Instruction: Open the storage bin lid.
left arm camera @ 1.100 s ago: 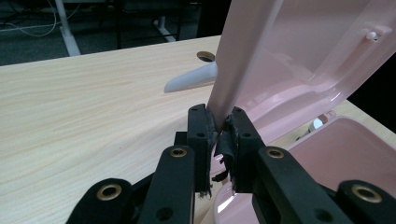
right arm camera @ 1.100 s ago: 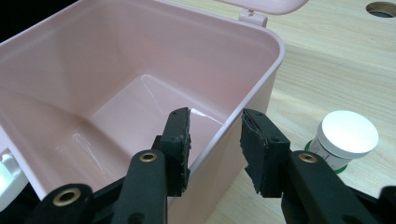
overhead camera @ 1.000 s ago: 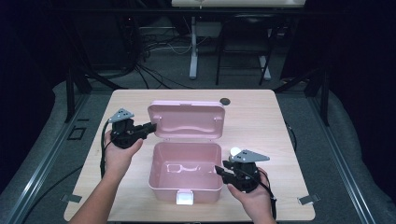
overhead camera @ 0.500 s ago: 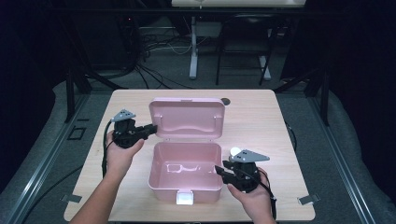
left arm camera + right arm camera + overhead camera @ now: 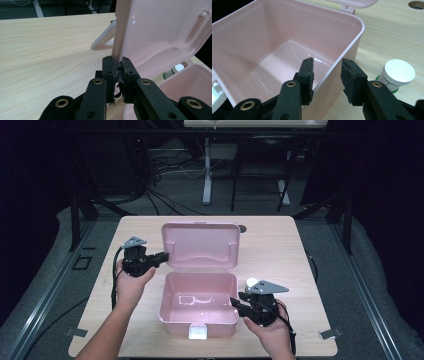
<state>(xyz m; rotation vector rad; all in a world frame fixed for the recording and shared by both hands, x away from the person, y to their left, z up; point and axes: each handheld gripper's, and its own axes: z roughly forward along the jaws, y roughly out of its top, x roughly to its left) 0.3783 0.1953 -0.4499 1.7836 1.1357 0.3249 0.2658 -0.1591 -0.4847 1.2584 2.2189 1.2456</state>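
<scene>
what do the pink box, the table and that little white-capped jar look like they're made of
Pink box: apparently moulded plastic, smooth and semi-glossy; light glints on its inner floor and the corners are rounded.
Table: pale wood or wood-look laminate, matte; grain lines run along it, but which one is unclear.
Jar: likely plastic, with a plain matte white cap and a green-edged label.

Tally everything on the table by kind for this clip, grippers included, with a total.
Pink plastic box with hinged lid: 1
White-capped small jar with green label: 1
Black two-jaw grippers: 2, left gripper clamped on the lid's edge, right gripper straddling the box wall
Total: 4
</scene>
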